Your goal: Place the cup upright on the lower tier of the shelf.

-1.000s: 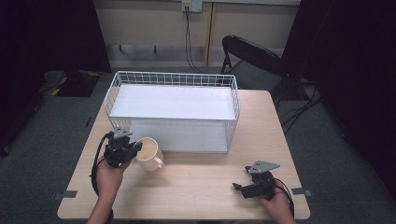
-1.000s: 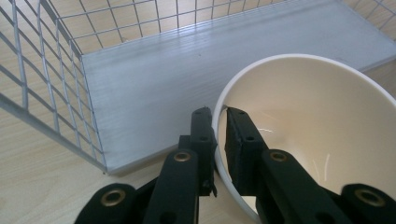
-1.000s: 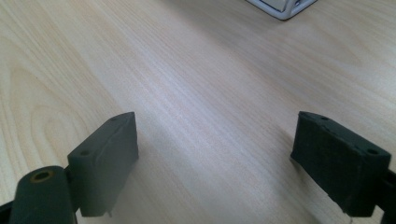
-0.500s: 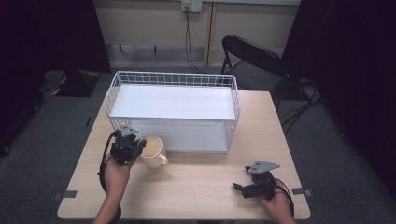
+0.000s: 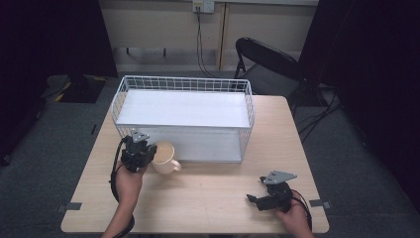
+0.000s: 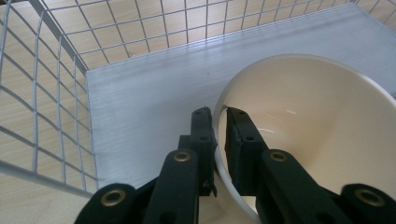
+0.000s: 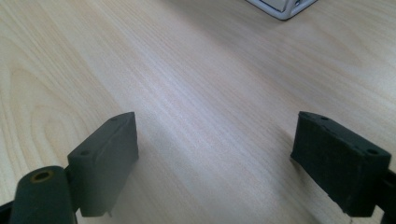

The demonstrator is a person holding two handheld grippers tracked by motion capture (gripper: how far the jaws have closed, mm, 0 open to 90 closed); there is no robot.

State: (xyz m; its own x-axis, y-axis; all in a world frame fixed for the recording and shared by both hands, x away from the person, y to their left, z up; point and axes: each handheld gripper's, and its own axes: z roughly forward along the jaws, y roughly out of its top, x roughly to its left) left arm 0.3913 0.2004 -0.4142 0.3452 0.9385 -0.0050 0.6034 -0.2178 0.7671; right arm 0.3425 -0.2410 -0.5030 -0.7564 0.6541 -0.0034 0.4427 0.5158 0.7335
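Observation:
A cream mug [image 5: 165,157] with its handle to the right hangs at the front left corner of the white wire basket [image 5: 183,80]. My left gripper [image 5: 149,152] is shut on the mug's rim, one jaw inside and one outside. In the left gripper view the gripper [image 6: 219,127] pinches the mug [image 6: 322,116] above the basket's wire wall [image 6: 56,74], over the white board [image 6: 149,93] lying in it. My right gripper [image 5: 252,199] rests on the table [image 5: 208,201] at the front right, open with nothing between its jaws; in its own view the gripper [image 7: 215,154] frames bare wood.
The basket takes up the far middle of the table, and a corner of it [image 7: 280,7] shows in the right gripper view. A black folding chair [image 5: 262,57] stands behind the table at the right. Bare tabletop [image 7: 187,70] lies between the two grippers.
My left gripper has carried the mug a little to the right and toward the basket's front left corner. The right gripper has stayed in place.

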